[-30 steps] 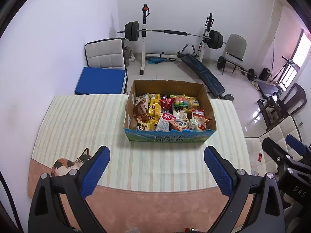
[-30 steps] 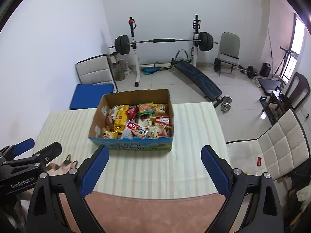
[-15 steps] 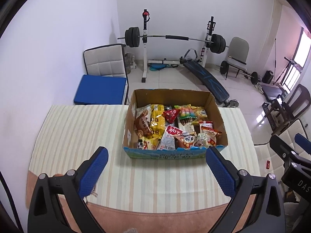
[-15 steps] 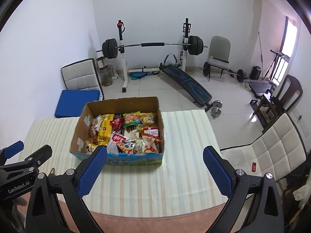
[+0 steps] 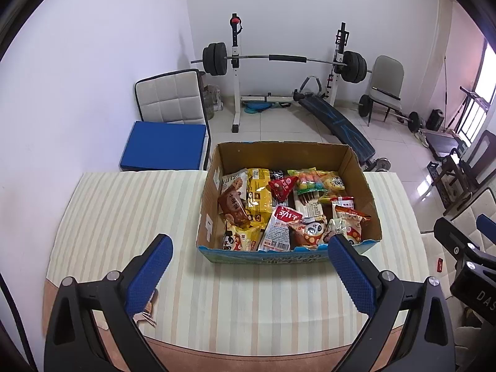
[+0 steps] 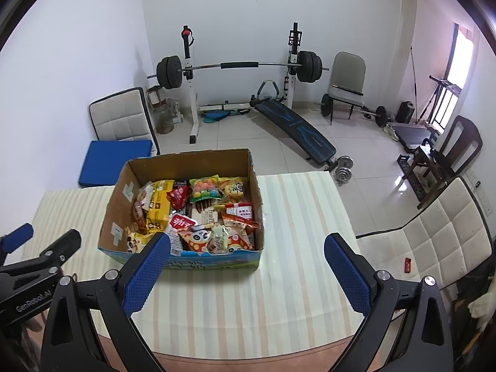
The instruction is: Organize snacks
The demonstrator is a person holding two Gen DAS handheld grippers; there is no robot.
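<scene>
The left gripper (image 5: 250, 274) hovers above the table on the near side of the cardboard box (image 5: 214, 214), its jaws spread wide with nothing between the blue pads (image 5: 148, 274), the right pad overlapping the box's near right corner in the left wrist view. The right gripper (image 6: 247, 271) hangs just as wide apart and empty, nearer the box's right half, its left pad crossing the box's near rim. In the right wrist view the left gripper shows as black arms left of the box.
</scene>
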